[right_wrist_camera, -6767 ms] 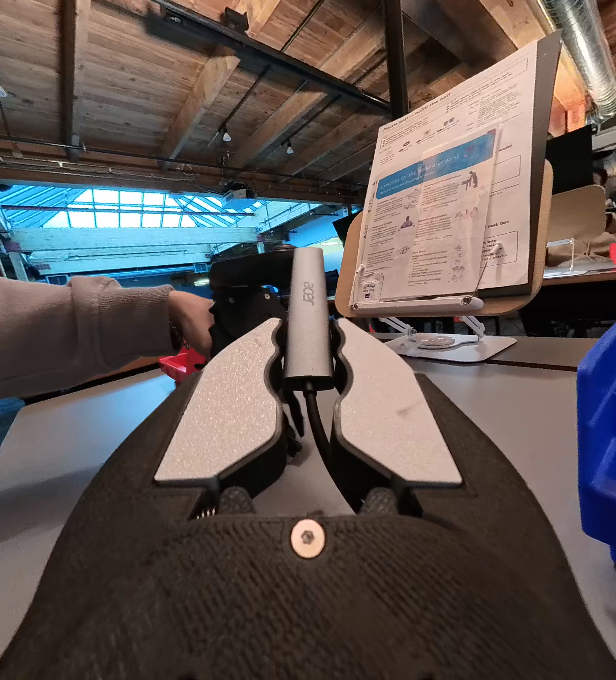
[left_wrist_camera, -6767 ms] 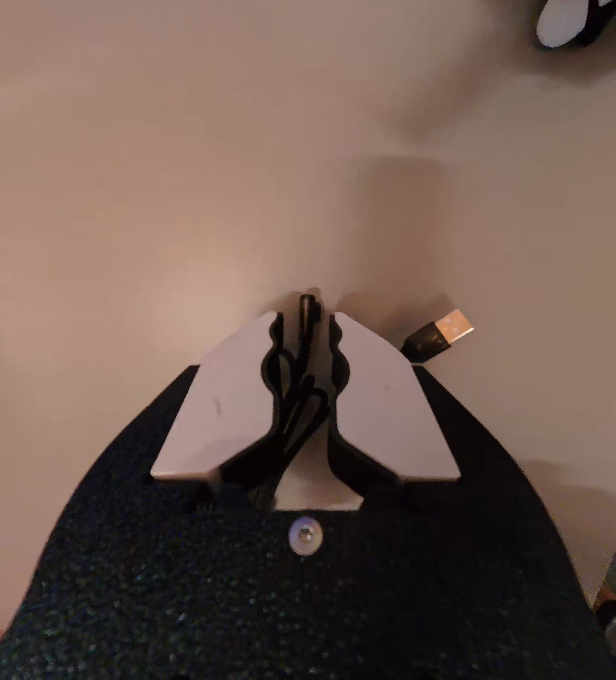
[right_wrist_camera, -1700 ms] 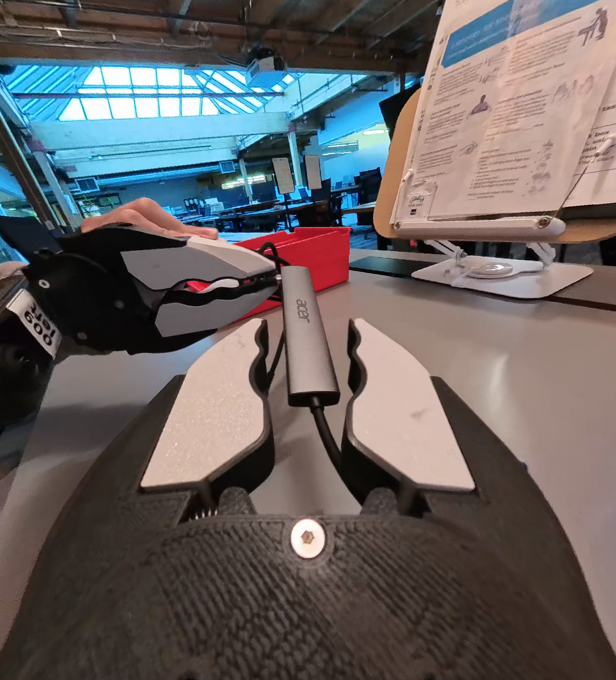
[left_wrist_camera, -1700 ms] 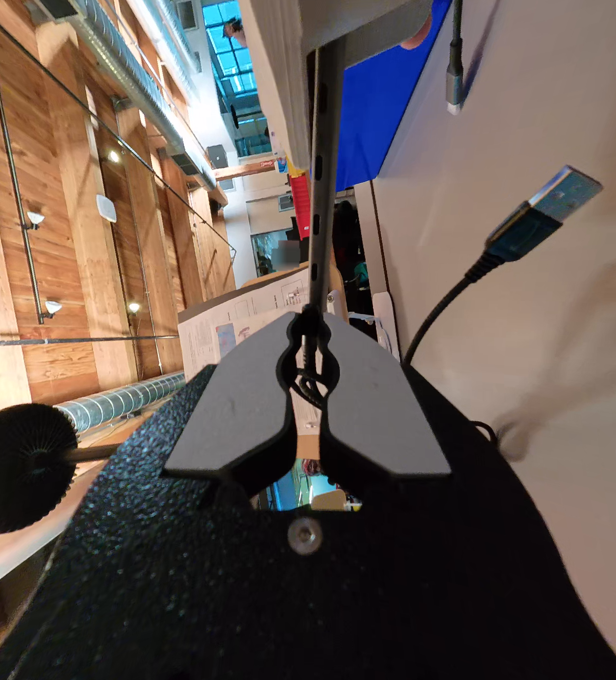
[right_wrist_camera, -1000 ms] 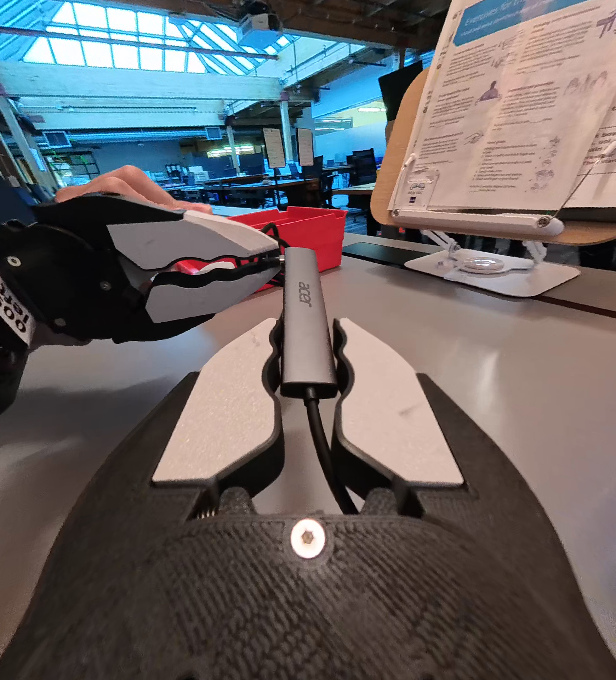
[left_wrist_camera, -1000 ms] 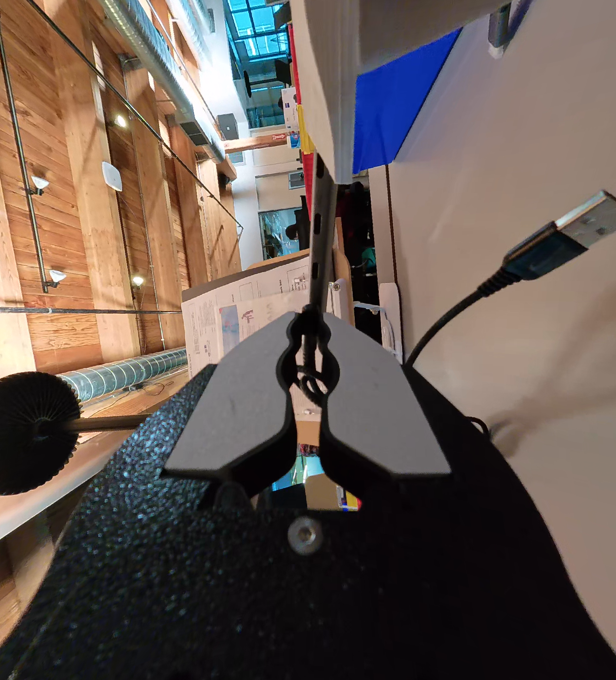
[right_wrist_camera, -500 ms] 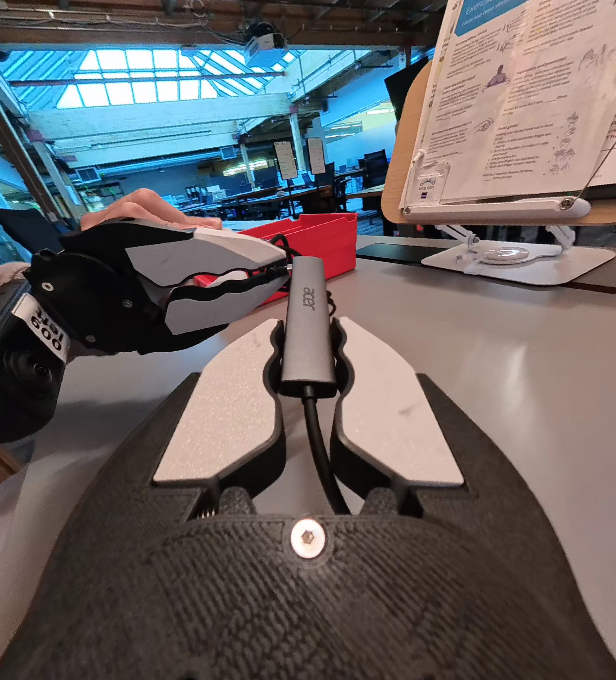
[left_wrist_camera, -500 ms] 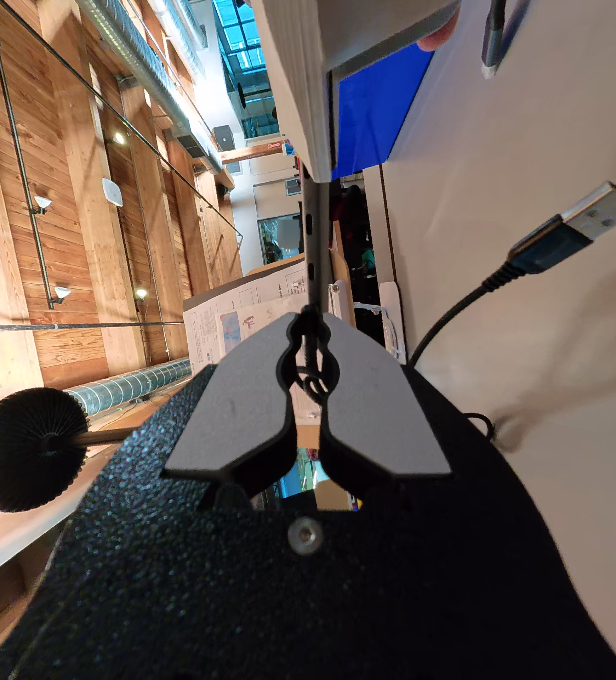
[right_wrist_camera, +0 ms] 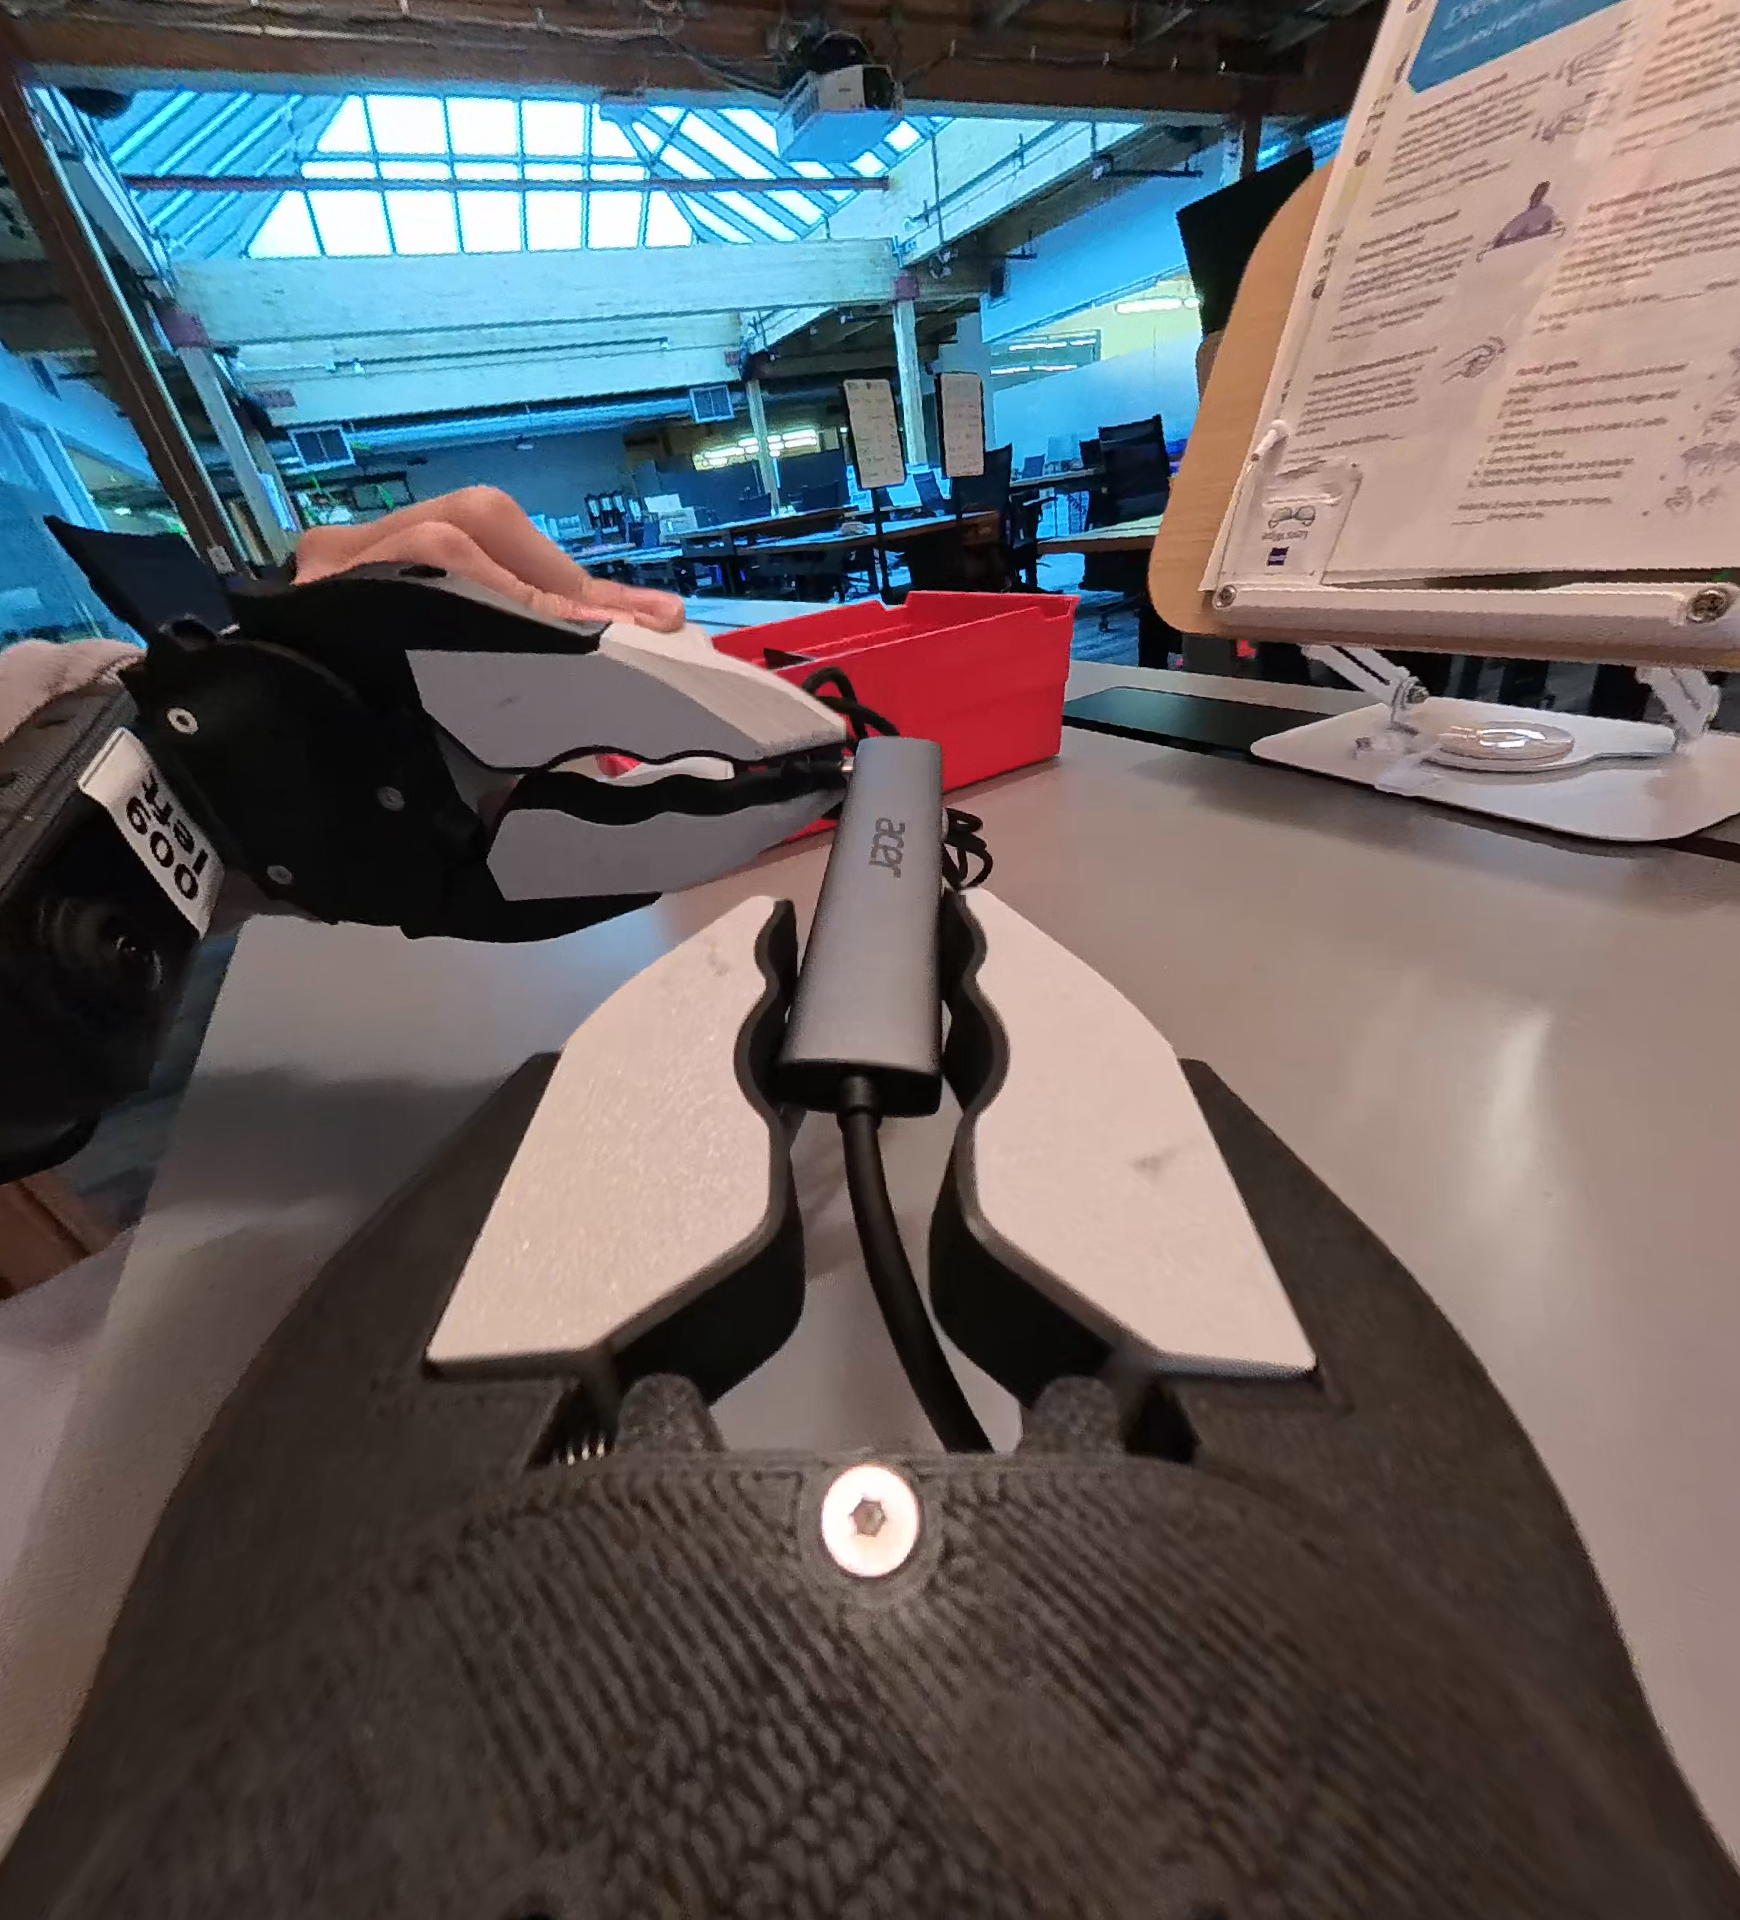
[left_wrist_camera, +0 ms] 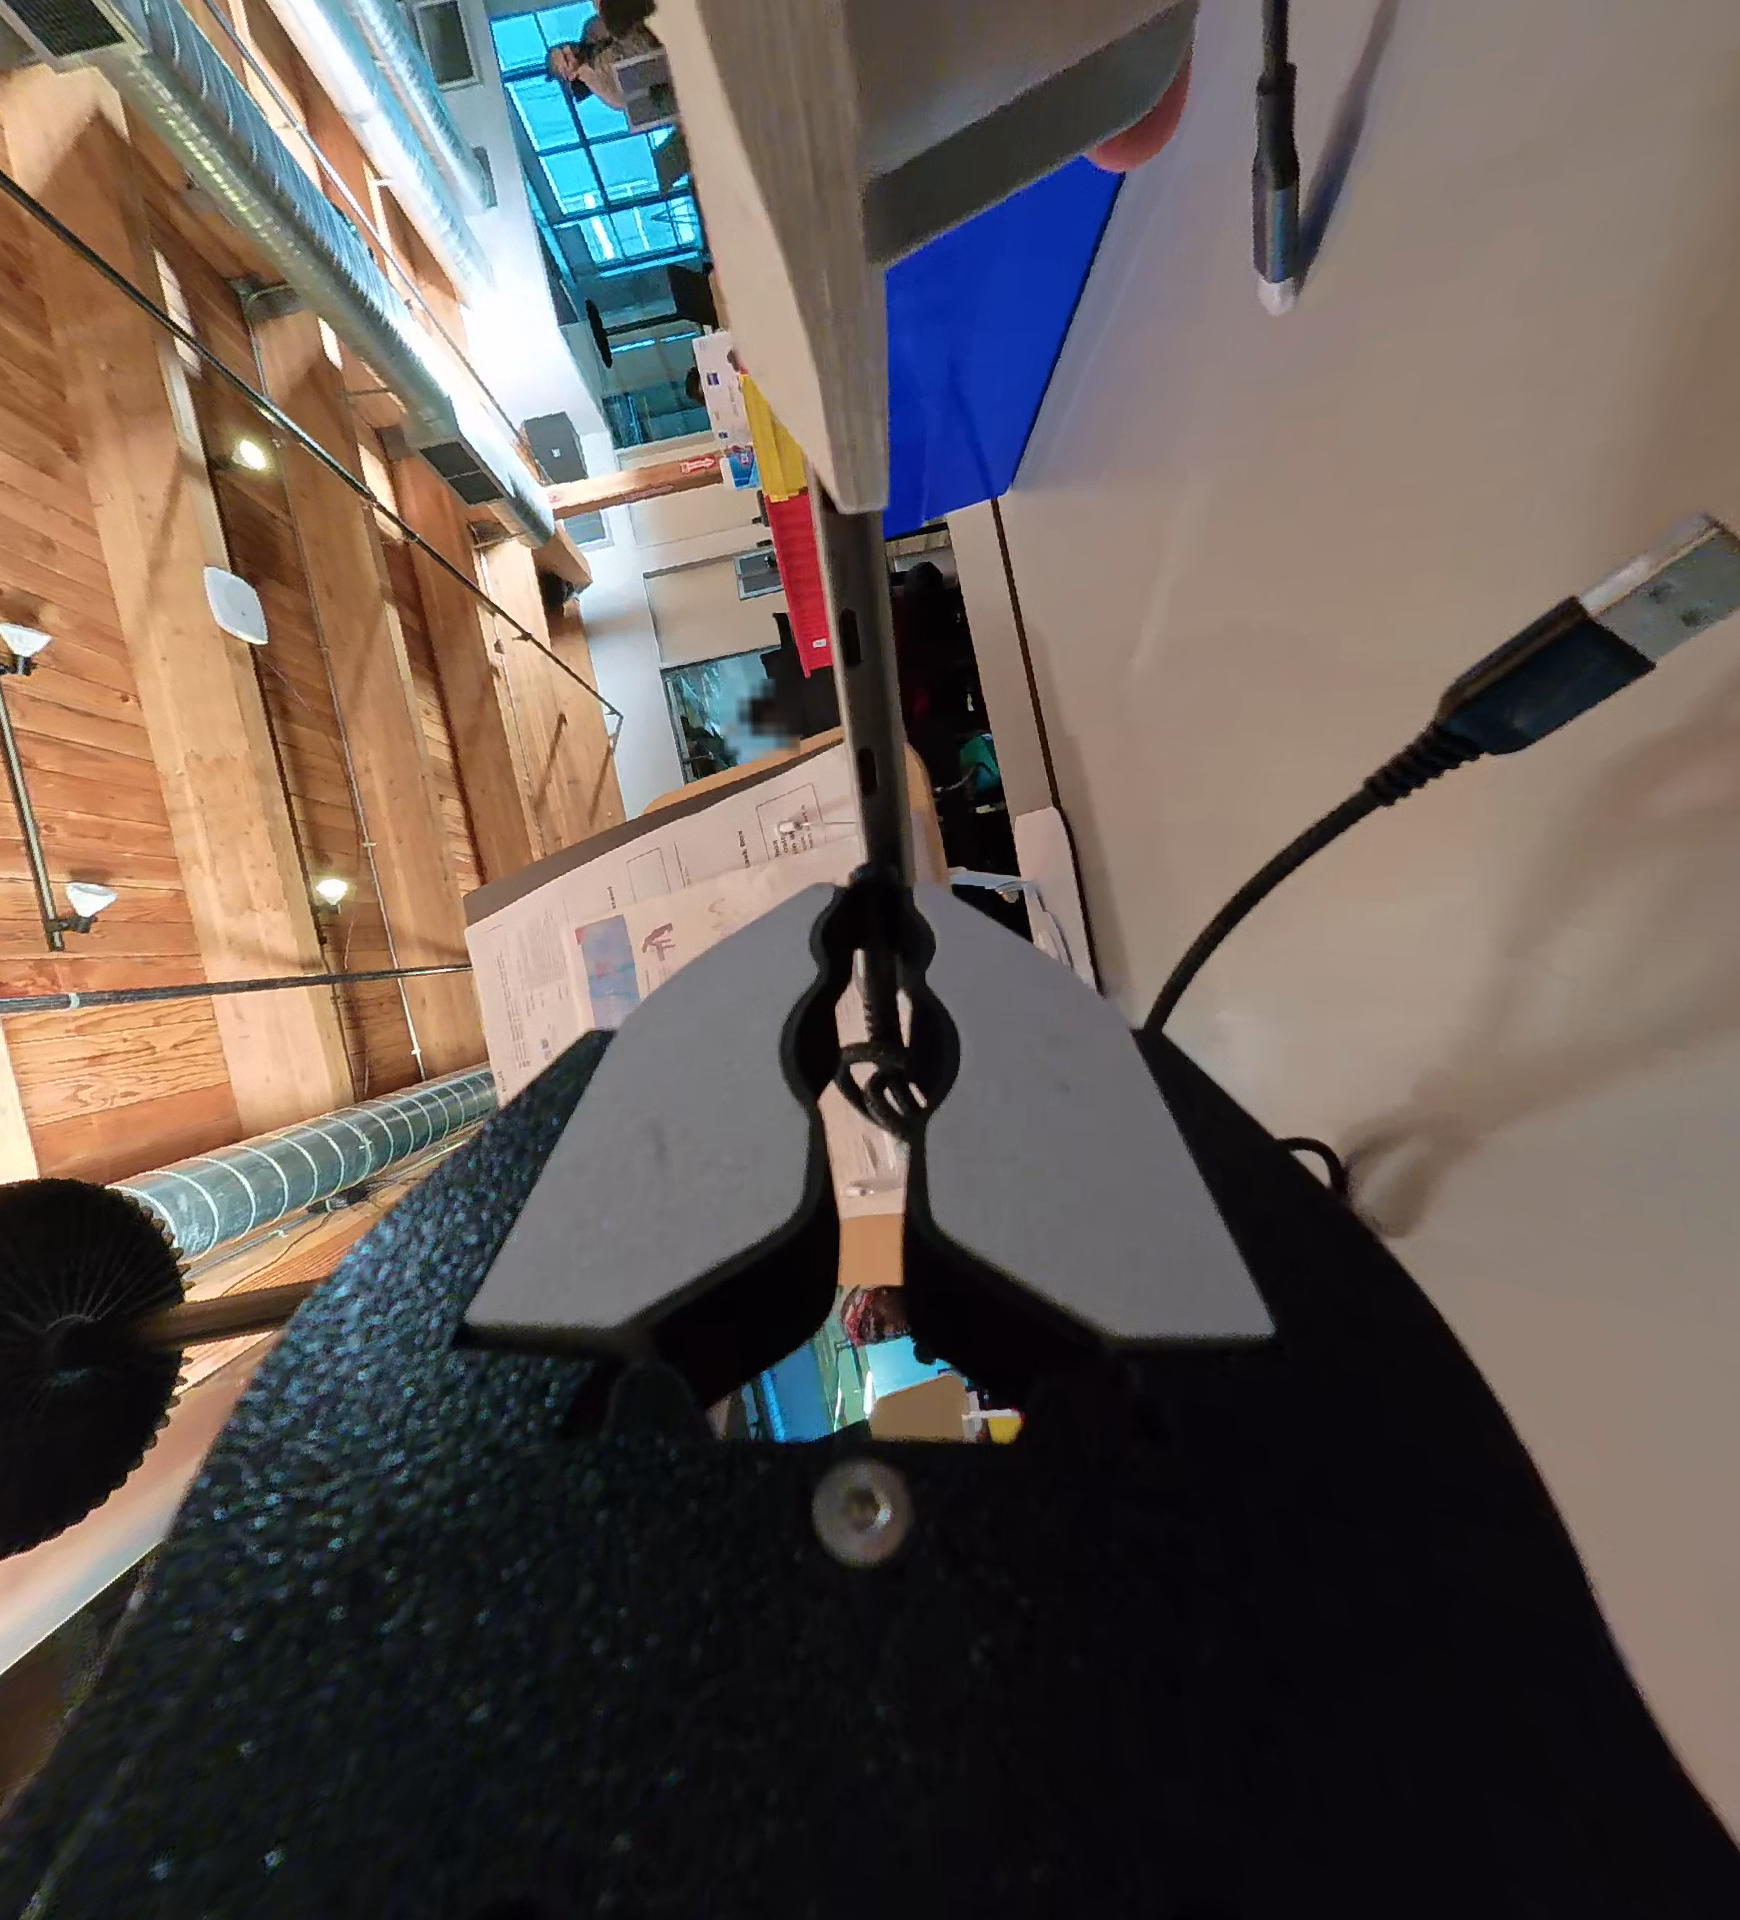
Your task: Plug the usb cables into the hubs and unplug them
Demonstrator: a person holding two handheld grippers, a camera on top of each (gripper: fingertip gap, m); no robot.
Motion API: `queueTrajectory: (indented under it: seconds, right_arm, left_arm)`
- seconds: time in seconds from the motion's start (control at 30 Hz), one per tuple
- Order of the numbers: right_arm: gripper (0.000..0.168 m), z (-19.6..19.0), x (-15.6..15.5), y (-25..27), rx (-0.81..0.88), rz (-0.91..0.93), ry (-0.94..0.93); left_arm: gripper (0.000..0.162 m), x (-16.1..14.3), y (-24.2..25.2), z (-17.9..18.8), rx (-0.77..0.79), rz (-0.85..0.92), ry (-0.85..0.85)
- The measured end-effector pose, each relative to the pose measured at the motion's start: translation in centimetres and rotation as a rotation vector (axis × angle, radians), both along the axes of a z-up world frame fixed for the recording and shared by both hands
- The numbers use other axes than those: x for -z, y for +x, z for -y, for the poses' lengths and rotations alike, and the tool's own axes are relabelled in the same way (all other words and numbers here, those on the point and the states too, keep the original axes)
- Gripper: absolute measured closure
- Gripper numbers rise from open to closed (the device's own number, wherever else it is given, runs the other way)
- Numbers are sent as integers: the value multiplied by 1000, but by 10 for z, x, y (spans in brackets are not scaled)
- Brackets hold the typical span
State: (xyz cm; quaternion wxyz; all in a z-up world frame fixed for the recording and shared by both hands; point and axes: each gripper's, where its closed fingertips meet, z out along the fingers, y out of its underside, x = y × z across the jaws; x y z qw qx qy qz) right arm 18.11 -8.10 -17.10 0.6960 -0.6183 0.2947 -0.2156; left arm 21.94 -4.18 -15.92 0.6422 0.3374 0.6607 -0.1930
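Holding the grey hub clamped between the closed jaws of our right gripper, we bring our left gripper to its far end, jaws pinched shut on a thin black cable whose plug meets the hub's side just ahead of the tips. Whether the plug is seated we cannot tell. A loose USB plug dangles right of the left jaws. We judge that any tilt between plug and port could jam it, or the thin cable could slip in the pinch.
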Motion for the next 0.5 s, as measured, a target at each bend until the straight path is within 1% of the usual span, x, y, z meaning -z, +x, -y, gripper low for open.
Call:
queueTrajectory:
  seconds: [0.03, 0.27, 0.43, 0.5]
  right_arm:
    - [141, -1, 1, 0, 0, 4, -13]
    - [139, -8, 4, -2, -5, 14, -72]
    - [142, -6, 4, 0, -9, 6, -57]
    - [143, -7, 5, -1, -10, 20, -87]
  left_arm:
    - [155, 0, 0, -1, -3, -8, 0]
    - [155, 7, 4, -5, -13, -83, 37]
    - [154, 9, 1, -7, 8, -114, 11]
    - [153, 10, -1, -9, 24, -131, -12]
